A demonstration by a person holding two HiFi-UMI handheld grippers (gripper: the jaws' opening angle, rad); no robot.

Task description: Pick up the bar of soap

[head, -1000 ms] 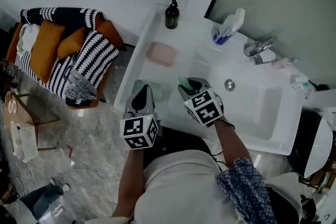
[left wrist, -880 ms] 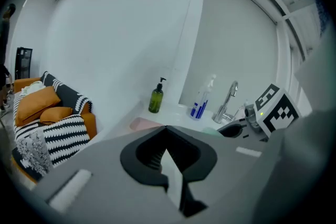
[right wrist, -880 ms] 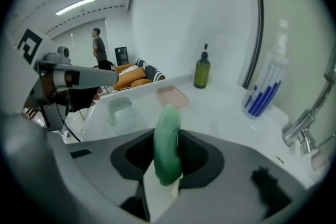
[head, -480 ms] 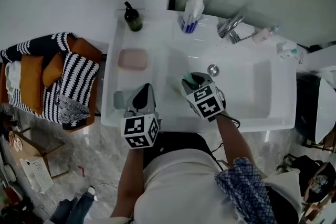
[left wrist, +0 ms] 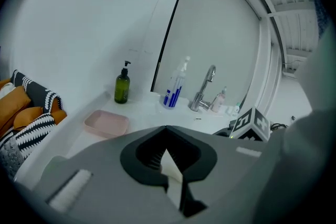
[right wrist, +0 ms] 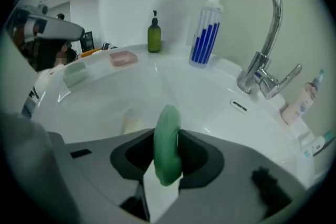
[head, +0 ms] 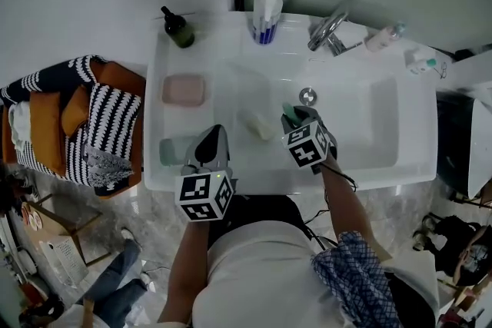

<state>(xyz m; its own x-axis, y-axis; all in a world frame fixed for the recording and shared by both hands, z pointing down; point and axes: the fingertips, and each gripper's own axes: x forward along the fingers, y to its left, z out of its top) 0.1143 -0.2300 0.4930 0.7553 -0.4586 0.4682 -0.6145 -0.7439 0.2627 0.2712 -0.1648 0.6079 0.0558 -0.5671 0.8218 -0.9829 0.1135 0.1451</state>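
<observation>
A green bar of soap (right wrist: 167, 144) stands on edge between the jaws of my right gripper (right wrist: 167, 161), which is shut on it. In the head view this gripper (head: 293, 114) hangs over the white sink basin (head: 361, 127), near the drain (head: 308, 96), with the green soap (head: 289, 110) at its tip. A second, pale yellow soap bar (head: 257, 125) lies on the basin's left slope, also seen in the right gripper view as a pale bar (right wrist: 132, 124). My left gripper (head: 213, 137) hovers over the sink's front left edge, jaws together and empty (left wrist: 168, 157).
A pink soap dish (head: 183, 90) and a pale green dish (head: 171, 151) sit on the left counter. A dark pump bottle (head: 177, 27), a spray bottle (head: 266, 10), the faucet (head: 329, 31) and small bottles (head: 384, 36) line the back. A striped cushioned chair (head: 77, 119) stands left.
My right gripper has carried the green soap down and further over the basin, toward the drain. The left gripper has shifted along the sink's front edge. The head view has swung round.
</observation>
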